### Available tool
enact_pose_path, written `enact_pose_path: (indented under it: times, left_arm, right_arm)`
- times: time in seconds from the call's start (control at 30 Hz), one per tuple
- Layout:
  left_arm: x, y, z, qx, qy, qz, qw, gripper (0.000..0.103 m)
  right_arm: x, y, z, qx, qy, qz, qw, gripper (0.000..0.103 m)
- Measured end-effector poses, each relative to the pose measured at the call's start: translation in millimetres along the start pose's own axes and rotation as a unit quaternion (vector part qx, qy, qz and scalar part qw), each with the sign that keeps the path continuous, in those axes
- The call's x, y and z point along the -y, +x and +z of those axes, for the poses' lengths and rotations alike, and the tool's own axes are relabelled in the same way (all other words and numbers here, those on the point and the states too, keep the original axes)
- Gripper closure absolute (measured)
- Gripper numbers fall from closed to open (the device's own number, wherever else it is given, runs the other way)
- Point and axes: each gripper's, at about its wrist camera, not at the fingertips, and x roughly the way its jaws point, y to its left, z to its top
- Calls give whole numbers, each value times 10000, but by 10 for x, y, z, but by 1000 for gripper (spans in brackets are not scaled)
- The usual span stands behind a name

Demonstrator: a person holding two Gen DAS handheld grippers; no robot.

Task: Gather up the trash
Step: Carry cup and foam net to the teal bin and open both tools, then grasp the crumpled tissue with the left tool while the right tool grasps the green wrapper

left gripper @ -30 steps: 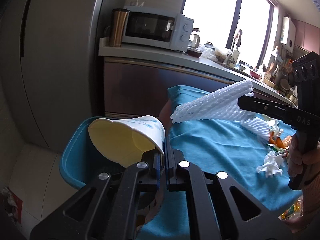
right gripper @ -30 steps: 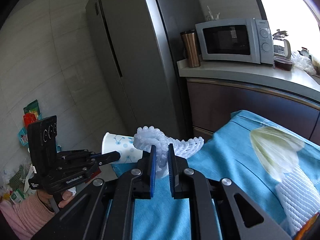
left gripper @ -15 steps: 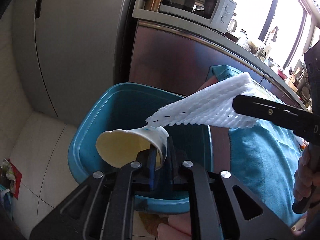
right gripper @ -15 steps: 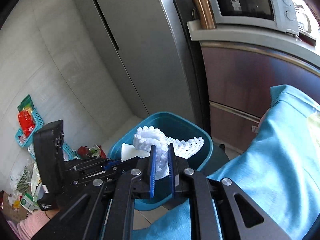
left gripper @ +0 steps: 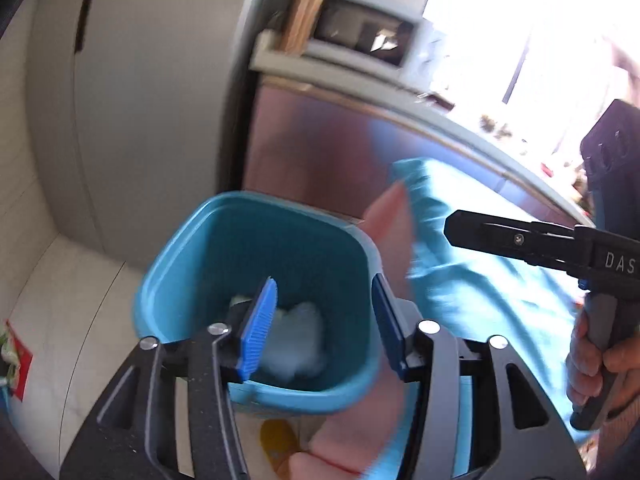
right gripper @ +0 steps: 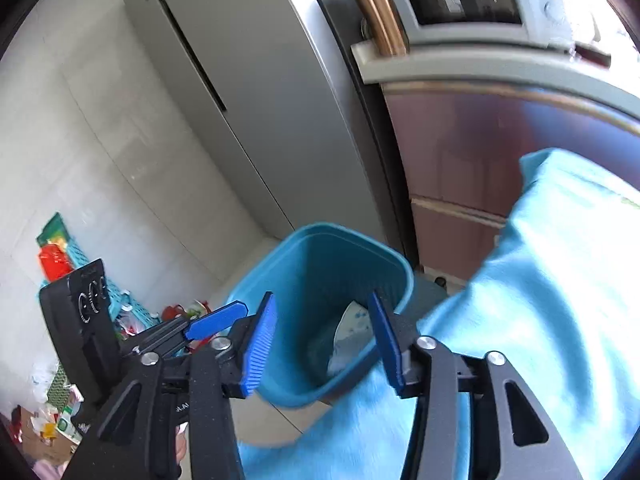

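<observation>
Both loads have been released since the earlier frames: paper cup [right gripper: 347, 336] and foam netting [left gripper: 298, 338] now lie inside the teal bin [left gripper: 256, 216]. Left tool [left gripper: 320, 320] and right tool [right gripper: 324, 340] are opening, nothing between jaws. More trash is judged to remain on the blue-clothed desk [right gripper: 560, 280].

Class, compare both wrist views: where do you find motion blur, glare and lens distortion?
Left wrist view: blown-out window, smeared microwave, blurred trash in the blue bin. Right wrist view: sharper microwave, fisheye-bowed fridge, white glare at right.
</observation>
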Motion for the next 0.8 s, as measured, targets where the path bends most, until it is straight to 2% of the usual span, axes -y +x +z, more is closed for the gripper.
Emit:
enact_pose_path:
  times: [0.1,0.17,0.33,0.4,0.6,0.67,0.8]
  left_arm:
    - [366,-193,-13,193,382,-418,9982,45]
    - [644,-285,-49,216,606,-849,9943,40]
    - [1372,-375,-266,-26,1154,-1859,9758,36]
    - [1620,-346,-377,-193,1292,-2136,9682,35]
    - [2235,-196,-723,-676,1661,-2485,9519,31]
    - [2336,-145,-803,-765,1757,-2413,9513,26]
    - [2473,-3,-852,-959,1888,-2253,9510,25]
  right_arm:
    - [111,-442,-125,250,-135,-37,9996,49]
    - [220,-728,-219,377,-177,-193,9989,49]
    - [553,-1450,-558,703,-45,-706,9950,49]
    - [707,-1709,-713,804,123,-989,9918,48]
    - [1080,-2217,-1188,835,514,-1723,9801,48]
    - [1253,-2294,-1328,773,732,-1849,9770,48]
    - [1446,-2420,-1528,692,953,-1990,9729,49]
